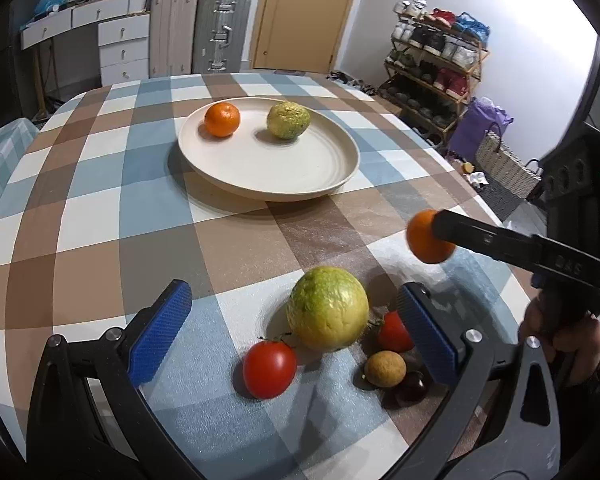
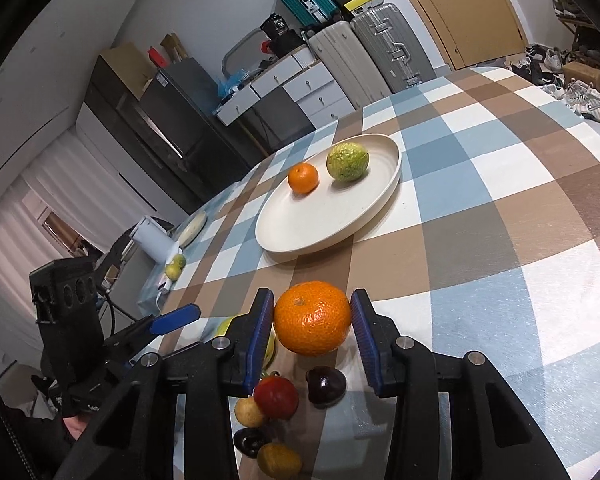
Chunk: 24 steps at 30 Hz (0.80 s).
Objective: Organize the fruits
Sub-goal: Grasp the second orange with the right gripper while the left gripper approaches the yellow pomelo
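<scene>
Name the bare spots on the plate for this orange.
Free: the plate's near half, in front of the orange and green fruit already on it. Crowded: the loose fruit cluster around the near guava.

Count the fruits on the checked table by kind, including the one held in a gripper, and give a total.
orange: 2
green fruit: 2
tomato: 2
small tan fruit: 2
dark fruit: 2
Total: 10

A checked tablecloth (image 1: 100, 208) is spread over the table; a cream plate (image 1: 268, 168), guava (image 1: 327, 309) and tomato (image 1: 269, 369) are set on it.
</scene>
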{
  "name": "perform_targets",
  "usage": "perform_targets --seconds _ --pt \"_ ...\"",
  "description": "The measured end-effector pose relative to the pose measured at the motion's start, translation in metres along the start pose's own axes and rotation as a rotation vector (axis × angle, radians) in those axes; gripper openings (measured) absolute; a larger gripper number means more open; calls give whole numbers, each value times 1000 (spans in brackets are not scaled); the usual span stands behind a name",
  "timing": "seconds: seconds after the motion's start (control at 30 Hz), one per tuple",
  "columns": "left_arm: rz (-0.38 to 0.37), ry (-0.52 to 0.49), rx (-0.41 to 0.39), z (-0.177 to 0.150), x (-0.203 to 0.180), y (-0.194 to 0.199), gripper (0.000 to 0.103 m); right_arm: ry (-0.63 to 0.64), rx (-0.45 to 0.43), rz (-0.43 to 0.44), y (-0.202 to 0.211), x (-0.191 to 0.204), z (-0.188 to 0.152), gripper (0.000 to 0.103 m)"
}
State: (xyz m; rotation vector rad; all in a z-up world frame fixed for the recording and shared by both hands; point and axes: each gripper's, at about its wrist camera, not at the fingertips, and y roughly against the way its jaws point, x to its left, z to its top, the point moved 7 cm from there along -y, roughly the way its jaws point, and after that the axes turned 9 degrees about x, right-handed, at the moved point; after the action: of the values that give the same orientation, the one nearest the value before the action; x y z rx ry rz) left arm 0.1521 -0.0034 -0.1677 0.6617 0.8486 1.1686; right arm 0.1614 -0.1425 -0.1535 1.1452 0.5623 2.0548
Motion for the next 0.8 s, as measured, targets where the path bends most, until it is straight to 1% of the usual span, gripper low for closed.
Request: perform_targets --seconds 0.17,0.27,0.37,0.43,0.5,0.53,0.57,0.63,0.67,0.7,0.8 --pt "-12 13 13 4 0 -6 102 -13 -11 6 6 -7 -2 41" --pt "-32 9 19 5 -4 -8 101 -22 -17 11 8 -10 -4 41" --pt "-53 6 34 5 -7 -12 90 -30 -18 11 10 -14 -5 41" --pt "-66 1 48 5 -9 -16 78 -33 -17 10 10 -16 -6 41" --pt "-79 -3 59 4 -12 -18 73 -34 -19 12 11 -17 -7 41" --pt "-86 -3 63 4 -13 -19 66 -35 -19 11 12 -18 -8 41" --pt "-96 -5 66 4 -14 -19 62 -39 -20 13 12 -19 -8 41" --pt "-105 -9 67 4 -16 -20 47 -38 -23 16 14 -18 -8 41" --pt "-110 -10 64 4 -16 -19 42 -36 -23 16 14 -18 -8 41" --pt "-116 -7 59 4 -16 -18 39 -36 -23 17 14 -18 -9 41" --pt "-133 1 60 4 -14 -18 39 -37 -21 18 13 -18 -9 41"
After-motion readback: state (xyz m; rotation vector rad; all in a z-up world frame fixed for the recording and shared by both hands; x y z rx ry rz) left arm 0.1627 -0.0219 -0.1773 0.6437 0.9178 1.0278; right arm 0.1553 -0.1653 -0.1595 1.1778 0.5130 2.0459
